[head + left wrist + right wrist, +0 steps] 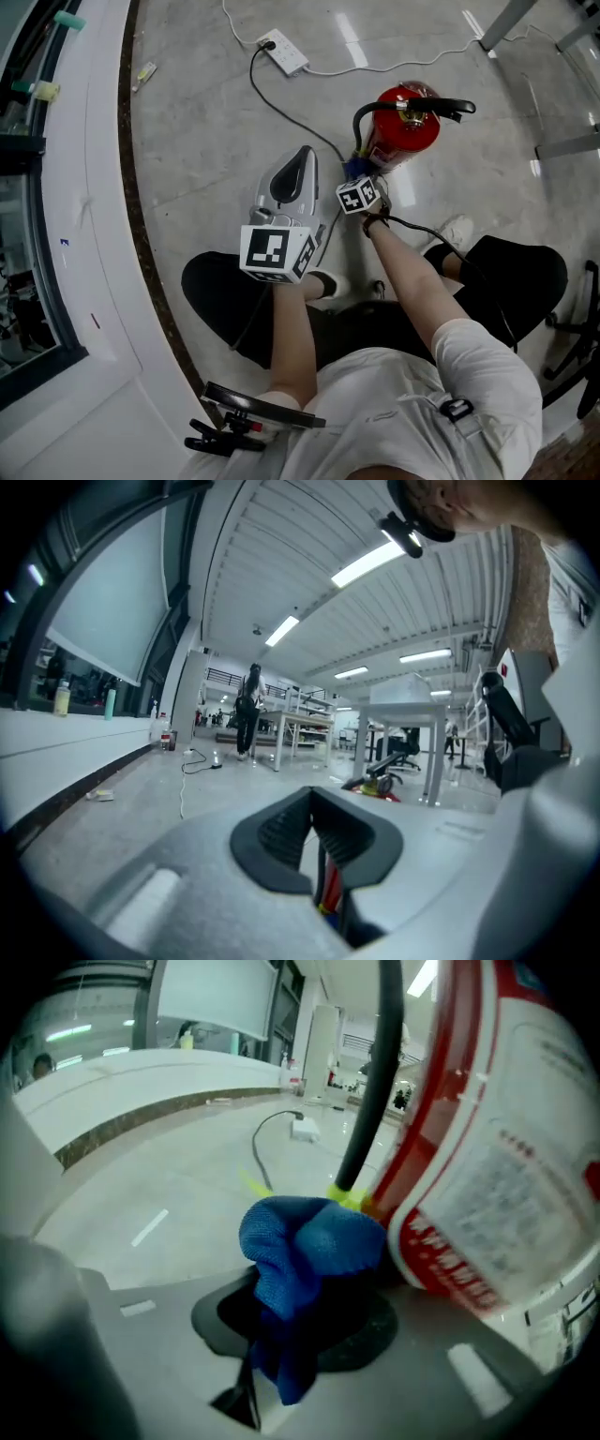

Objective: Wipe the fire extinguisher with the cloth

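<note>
Head view: a person's arms reach down over a grey polished floor (206, 122). A red cylindrical fire extinguisher (405, 127) stands upright ahead, w/ a black hose (361, 117) looping from its top. The right gripper (361, 180) is low at the cylinder's near side, carrying a small blue woven cloth (353, 168). The grey left gripper (302, 159) hovers to the left, apart from the extinguisher. A white power strip (284, 52) lies farther off.

Left gripper view: jaws pressed together, nothing btwn them. It points across a room w/ white tables (403, 714).

Right gripper view: jaws pinch the bunched cloth, which touches the extinguisher's lower red wall. The hose rises just behind.
</note>
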Available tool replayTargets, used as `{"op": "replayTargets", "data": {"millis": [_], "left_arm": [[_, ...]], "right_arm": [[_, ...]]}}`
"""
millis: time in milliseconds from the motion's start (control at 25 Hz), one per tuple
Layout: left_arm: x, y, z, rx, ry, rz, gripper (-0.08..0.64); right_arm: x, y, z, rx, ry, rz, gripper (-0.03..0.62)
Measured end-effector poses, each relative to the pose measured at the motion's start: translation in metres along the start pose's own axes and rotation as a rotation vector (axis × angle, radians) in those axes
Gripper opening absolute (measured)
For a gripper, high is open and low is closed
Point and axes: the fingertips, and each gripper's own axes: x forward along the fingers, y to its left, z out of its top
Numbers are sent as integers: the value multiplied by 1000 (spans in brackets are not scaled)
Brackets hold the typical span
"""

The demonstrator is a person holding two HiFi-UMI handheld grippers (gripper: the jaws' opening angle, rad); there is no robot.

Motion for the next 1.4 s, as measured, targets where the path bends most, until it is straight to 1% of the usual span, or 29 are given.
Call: {"op": "replayTargets", "data": {"millis": [40, 80, 160, 200, 280, 320, 400, 440, 520, 560, 600, 680, 720, 800, 880, 920, 960, 1000, 1040, 1120, 1160, 1200, 1280, 1320, 1360, 1400], "left_arm": [[-2, 2, -4, 6, 8, 5, -3], [-4, 4, -8, 9, 15, 10, -3], [-6, 5, -11, 13, 28, 18, -3], [-7, 6, -10, 17, 30, 20, -3], [-8, 6, -3, 22, 18, 19, -3], [-7, 6, 2, 22, 5, 17, -3], [-7, 5, 12, 20, -21, 17, -3], [-7, 4, 17, 18, -32, 15, -3], [-5, 0, 25, 14, -50, 3, -3], [-3, -2, 28, 14, -53, -5, -3], [-1, -4, 30, 14, -54, -13, -3], [0, -9, 32, 16, -54, -29, -3], [0, -11, 33, 13, -56, -35, -3], [0, -15, 36, 3, -66, -43, -3], [0, -20, 39, -4, -76, -57, -3], [1, -24, 40, -5, -80, -65, -3], [1, -27, 40, -5, -83, -70, -3], [1, -29, 40, -6, -84, -74, -3], [1, -32, 39, -5, -83, -77, -3], [0, -35, 37, -4, -78, -80, -3], [-1, -36, 37, -4, -77, -80, -3], [-2, -36, 36, -5, -77, -80, -3], [-4, -36, 36, -7, -80, -79, -3], [-5, -35, 36, -8, -81, -76, -3], [-6, -33, 36, -10, -82, -72, -3], [-7, -31, 35, -12, -81, -66, -3]], "right_arm": [[11, 2, -8, 5, 39, 18, 127], [20, 1, -18, 42, 79, 46, 124], [31, -1, -31, 158, 124, 107, 118], [31, -1, -32, 190, 136, 124, 118], [23, -2, -31, 209, 160, 146, 124], [11, -4, -28, 223, 154, 154, 124], [-25, -4, -17, 271, 91, 199, 127], [-48, 2, -10, 293, 38, 244, 127], [-113, 12, 21, 312, -126, 345, 129], [-149, 12, 39, 318, -217, 369, 129], [-183, 9, 54, 327, -297, 374, 129], [-239, -1, 77, 330, -413, 352, 126], [-262, -10, 89, 319, -457, 323, 126], [-304, -36, 116, 284, -556, 223, 126], [-342, -69, 145, 241, -679, 112, 126], [-356, -86, 157, 227, -726, 59, 127], [-362, -101, 167, 224, -749, 15, 127], [-361, -114, 173, 232, -742, -11, 127], [-354, -122, 176, 245, -712, -16, 127], [-331, -126, 176, 246, -634, 7, 127], [-323, -122, 176, 222, -620, 16, 124], [-318, -116, 176, 182, -626, 17, 123], [-314, -97, 174, 76, -649, 12, 121], [-308, -85, 170, 25, -639, 16, 119], [-297, -75, 163, -10, -605, 27, 117], [-280, -66, 152, -23, -555, 43, 117]]}}
